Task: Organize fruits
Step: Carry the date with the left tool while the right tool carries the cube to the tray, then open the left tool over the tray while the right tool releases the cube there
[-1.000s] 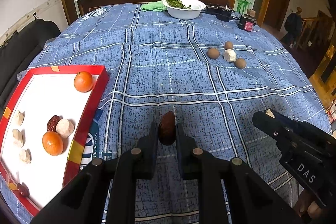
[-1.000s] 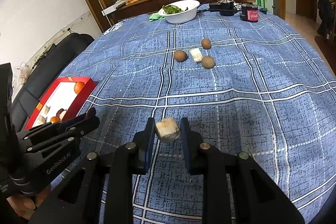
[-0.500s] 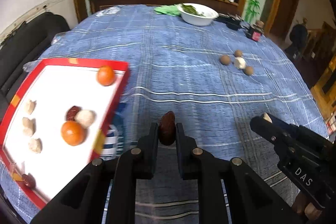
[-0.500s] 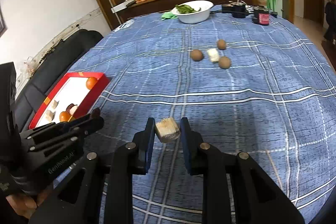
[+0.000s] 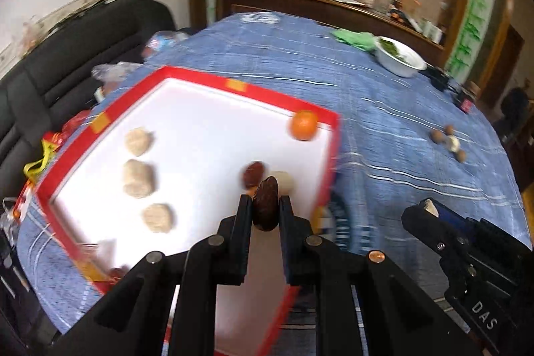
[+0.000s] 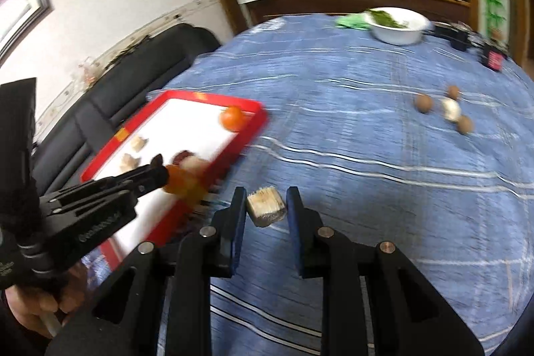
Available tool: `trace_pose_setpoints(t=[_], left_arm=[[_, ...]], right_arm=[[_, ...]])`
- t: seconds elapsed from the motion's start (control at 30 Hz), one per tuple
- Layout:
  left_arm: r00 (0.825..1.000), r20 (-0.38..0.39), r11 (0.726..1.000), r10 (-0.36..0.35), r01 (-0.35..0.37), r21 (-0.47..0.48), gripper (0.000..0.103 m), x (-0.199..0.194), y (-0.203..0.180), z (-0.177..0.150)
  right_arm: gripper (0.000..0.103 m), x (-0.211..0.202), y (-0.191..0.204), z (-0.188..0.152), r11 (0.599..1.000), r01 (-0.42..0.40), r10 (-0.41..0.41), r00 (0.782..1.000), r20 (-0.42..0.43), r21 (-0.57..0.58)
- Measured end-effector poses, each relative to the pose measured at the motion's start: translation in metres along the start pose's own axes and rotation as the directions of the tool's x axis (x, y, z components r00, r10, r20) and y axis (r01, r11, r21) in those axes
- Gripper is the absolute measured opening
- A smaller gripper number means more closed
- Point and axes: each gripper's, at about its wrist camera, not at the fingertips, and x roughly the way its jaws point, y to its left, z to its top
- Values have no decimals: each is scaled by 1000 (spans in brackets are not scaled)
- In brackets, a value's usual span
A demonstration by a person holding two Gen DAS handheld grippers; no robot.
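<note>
The left tool (image 5: 265, 207) squeezes a dark red date (image 5: 266, 203) and holds it over the red tray (image 5: 197, 77), near the tray's right edge. The right tool (image 6: 267, 206) pinches a pale cube of fruit (image 6: 266, 207) over the blue table (image 6: 367, 155), just right of the tray.

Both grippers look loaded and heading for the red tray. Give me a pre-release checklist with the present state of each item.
1. Left gripper shut on the date: ok.
2. Right gripper shut on the pale cube: ok.
3. Date over the tray: ok.
4. Cube over the tray: not ok, it is over the cloth beside the tray's right edge.
5. Bare white tray floor near the date: ok.
6. Date's height above the tray: cannot tell.
</note>
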Motion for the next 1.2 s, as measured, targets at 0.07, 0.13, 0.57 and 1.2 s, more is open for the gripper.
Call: trace_pose_setpoints(t=[0.07,0.13,0.57,1.2], left_arm=[[1000,-6,999,21,-21,-24,14,3,12,1],[999,-8,998,42,-42,-42,14,5,22,1],[993,-22,985,114,-116,-128,14,17,69,7],[991,-6,982,137,-137,-131,14,30,76,38]], right_arm=[[26,8,15,4,999,-20,20,1000,-3,-25],[26,17,29,8,998,-43,43,999,-9,-41],[27,59,91,32,986,-106,102,994,-41,-126],[27,96,107,54,986,-91,82,994,-66,-141]])
